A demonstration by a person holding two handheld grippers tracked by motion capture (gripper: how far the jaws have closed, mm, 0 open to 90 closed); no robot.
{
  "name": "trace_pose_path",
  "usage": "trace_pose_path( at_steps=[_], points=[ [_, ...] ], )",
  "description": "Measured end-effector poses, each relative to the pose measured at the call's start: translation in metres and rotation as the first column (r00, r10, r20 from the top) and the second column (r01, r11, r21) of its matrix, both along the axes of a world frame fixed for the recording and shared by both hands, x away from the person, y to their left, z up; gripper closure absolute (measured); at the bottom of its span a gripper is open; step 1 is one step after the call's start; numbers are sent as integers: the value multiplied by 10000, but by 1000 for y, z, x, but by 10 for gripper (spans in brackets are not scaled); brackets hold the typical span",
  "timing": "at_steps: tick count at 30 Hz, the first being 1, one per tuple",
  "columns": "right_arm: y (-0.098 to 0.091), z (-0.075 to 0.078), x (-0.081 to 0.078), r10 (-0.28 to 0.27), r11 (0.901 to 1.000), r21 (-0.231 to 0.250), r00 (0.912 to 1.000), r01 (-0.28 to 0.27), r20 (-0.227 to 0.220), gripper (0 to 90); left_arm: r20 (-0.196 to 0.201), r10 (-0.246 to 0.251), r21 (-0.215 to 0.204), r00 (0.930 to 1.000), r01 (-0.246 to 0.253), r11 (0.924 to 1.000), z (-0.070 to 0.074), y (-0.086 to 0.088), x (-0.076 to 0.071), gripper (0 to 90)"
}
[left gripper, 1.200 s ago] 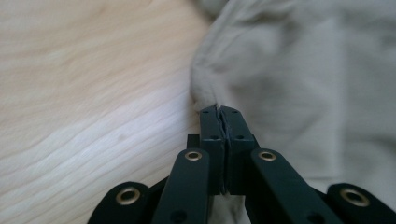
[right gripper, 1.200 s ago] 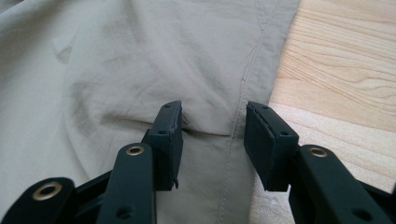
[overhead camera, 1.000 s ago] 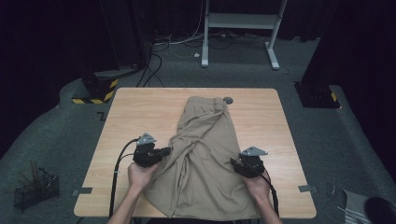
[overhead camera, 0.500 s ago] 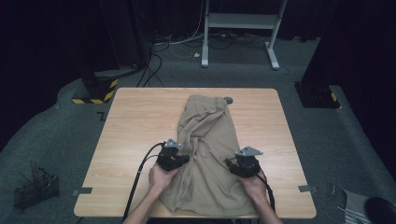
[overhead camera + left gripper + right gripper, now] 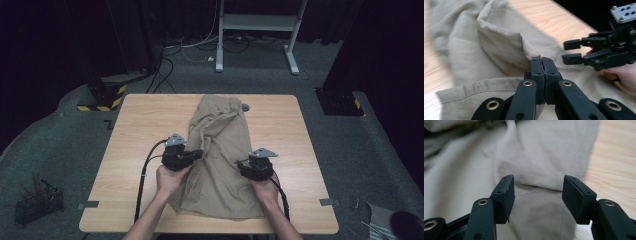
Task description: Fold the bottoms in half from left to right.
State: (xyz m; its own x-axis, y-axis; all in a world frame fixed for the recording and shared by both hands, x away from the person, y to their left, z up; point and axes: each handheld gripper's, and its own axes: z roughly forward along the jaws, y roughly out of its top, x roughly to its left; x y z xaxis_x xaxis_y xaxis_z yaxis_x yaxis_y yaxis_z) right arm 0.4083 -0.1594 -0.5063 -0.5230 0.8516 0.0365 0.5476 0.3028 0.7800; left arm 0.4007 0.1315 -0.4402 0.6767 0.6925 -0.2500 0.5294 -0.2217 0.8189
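A khaki garment point(image 5: 220, 145) lies lengthwise down the middle of the wooden table point(image 5: 145, 125). My left gripper point(image 5: 199, 153) is at the cloth's left edge, shut on a raised fold of it; in the left gripper view the jaws point(image 5: 541, 60) are pressed together with the fold point(image 5: 499, 47) pinched at their tips. My right gripper point(image 5: 242, 165) is over the garment's right side. Its jaws point(image 5: 537, 192) have just been opening and stand wide apart above the cloth point(image 5: 544, 152), with nothing between the pads. The left gripper view also shows it open point(image 5: 570, 52).
A small grey object point(image 5: 245, 107) lies on the table by the garment's far end. On the floor are a wire basket point(image 5: 37, 202) at the left, a black-and-yellow box point(image 5: 102, 95) and a white desk frame point(image 5: 260, 30) behind the table.
My left gripper has moved right and slightly up, pulling the cloth's left edge inward as a fold. My right gripper's jaws have opened wider.
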Motion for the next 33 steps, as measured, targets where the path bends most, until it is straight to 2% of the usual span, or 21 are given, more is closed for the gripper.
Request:
trace_pose_path(
  at_steps=[3, 5, 8, 9, 12, 15, 16, 17, 19, 22, 23, 25, 26, 28, 31, 33],
  points=[
    [-10, 7, -8, 36, 9994, -358, 9999, -33, 104, 439, 9, -467, 114, 9989, 467, 9988, 1, -22, 5, 887],
    [-17, 3, -7, -99, 9980, -627, 10000, 98, -10, 440, -62, -700, -29, 9975, 700, 9975, -3, -33, 7, 887],
    [-25, -7, -3, -560, 9962, -689, 9978, 534, -363, 432, -29, -950, -367, 9955, 948, 9948, -12, -47, 3, 887],
    [-27, -9, -3, -636, 9959, -677, 9971, 608, -407, 432, -57, -1071, -324, 9942, 1069, 9937, -15, -53, 2, 886],
    [-26, -10, -4, -613, 9942, -911, 9973, 573, -411, 432, -256, -1374, 318, 9902, 1382, 9899, -24, -71, 2, 885],
    [-23, -10, -5, -565, 9940, -955, 9979, 532, -329, 432, -535, -1425, 563, 9883, 1455, 9878, -34, -83, 8, 881],
    [-22, -11, -4, -522, 9937, -1004, 9982, 489, -311, 431, -458, -1375, 654, 9894, 1403, 9879, -36, -85, 9, 876],
    [-21, -11, -4, -538, 9936, -1011, 9982, 507, -275, 431, -436, -1351, 546, 9899, 1374, 9890, -36, -85, 8, 861],
    [-21, -12, -4, -557, 9936, -1000, 9978, 519, -358, 430, -264, -1201, 372, 9924, 1210, 9920, -29, -81, 4, 728],
    [-22, -7, -6, -456, 9931, -1090, 9986, 425, -259, 433, 640, -793, 137, 9948, 786, 9968, -8, -61, -7, 574],
    [-23, -5, -7, -446, 9929, -1116, 9988, 424, -176, 434, 769, -592, 8, 9953, 593, 9982, -2, -52, -10, 540],
    [-24, -2, -7, -438, 9946, -943, 9990, 427, -97, 437, 694, -260, -184, 9973, 273, 9995, 5, -34, -12, 486],
    [-24, -2, -7, -410, 9957, -833, 9992, 405, -43, 443, 632, -122, -43, 9979, 125, 9999, 6, -26, -14, 464],
    [-23, -4, -8, -265, 9967, -775, 9995, 251, -174, 472, 763, 266, 576, 9967, -310, 9979, 4, -11, -20, 442],
    [-20, -4, -13, 91, 9951, -985, 9998, -108, -184, 511, 313, 576, 963, 9978, -604, 9935, -9, 8, -25, 416],
    [-20, -4, -16, 146, 9962, -858, 9998, -156, -121, 526, 70, 772, 1323, 9970, -774, 9882, -22, 16, -27, 408]
  ],
)
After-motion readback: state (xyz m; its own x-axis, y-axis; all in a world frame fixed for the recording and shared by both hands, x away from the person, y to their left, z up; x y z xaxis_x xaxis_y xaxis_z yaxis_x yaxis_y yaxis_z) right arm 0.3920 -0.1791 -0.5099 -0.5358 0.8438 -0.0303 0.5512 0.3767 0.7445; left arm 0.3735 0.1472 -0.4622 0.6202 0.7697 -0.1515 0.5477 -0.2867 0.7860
